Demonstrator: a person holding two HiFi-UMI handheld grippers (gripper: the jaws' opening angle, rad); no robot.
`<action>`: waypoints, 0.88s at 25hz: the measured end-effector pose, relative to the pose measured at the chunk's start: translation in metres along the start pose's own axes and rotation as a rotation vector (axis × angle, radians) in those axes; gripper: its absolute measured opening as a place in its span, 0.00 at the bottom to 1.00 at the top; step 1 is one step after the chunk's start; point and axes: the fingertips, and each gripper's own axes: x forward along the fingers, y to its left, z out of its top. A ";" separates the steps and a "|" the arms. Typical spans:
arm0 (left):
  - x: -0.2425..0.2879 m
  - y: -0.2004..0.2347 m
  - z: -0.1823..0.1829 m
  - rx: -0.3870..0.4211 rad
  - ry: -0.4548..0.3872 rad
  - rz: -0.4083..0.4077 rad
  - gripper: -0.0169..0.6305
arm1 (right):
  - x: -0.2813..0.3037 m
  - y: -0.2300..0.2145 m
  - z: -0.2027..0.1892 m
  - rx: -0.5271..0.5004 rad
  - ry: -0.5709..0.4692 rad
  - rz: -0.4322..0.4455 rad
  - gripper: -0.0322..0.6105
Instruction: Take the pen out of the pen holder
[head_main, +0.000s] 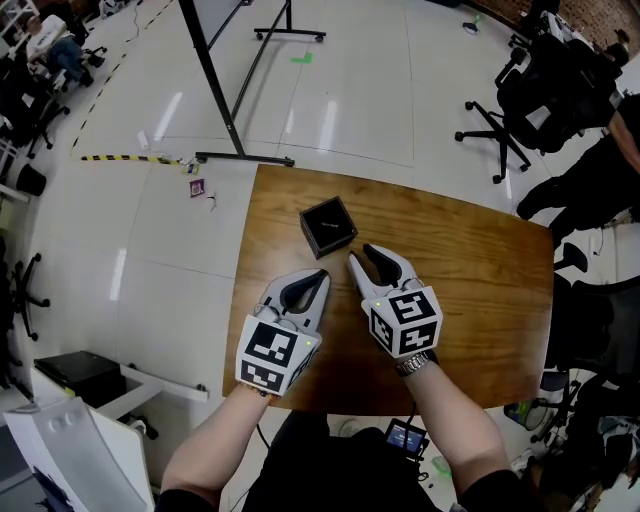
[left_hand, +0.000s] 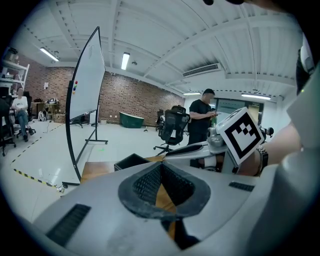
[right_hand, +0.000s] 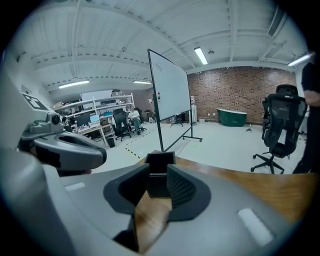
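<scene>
A black square pen holder (head_main: 328, 226) stands open-topped on the wooden table (head_main: 480, 270), near its far left edge. I cannot make out a pen in it; its inside is dark. My right gripper (head_main: 360, 252) lies just short of the holder, open, and the holder (right_hand: 161, 160) shows through the gap between its jaws with nothing held. My left gripper (head_main: 322, 274) rests to the left and nearer me, shut and empty, its tips touching (left_hand: 161, 165). In the left gripper view the holder (left_hand: 131, 161) sits ahead to the left, and the right gripper (left_hand: 197, 149) lies alongside.
A whiteboard on a wheeled stand (head_main: 228, 120) is on the floor beyond the table's far left corner. Black office chairs (head_main: 530, 100) are at the far right. A person (left_hand: 201, 120) stands in the background. The table's left edge (head_main: 240, 290) is close to my left gripper.
</scene>
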 end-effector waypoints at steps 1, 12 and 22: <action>0.002 0.002 -0.001 0.000 0.004 0.001 0.03 | 0.004 -0.002 -0.001 0.003 0.001 -0.002 0.21; 0.017 0.018 -0.014 -0.011 0.037 0.008 0.03 | 0.037 -0.019 -0.006 0.015 0.017 -0.017 0.22; 0.021 0.028 -0.013 -0.021 0.036 0.015 0.03 | 0.055 -0.025 -0.010 -0.005 0.036 -0.023 0.22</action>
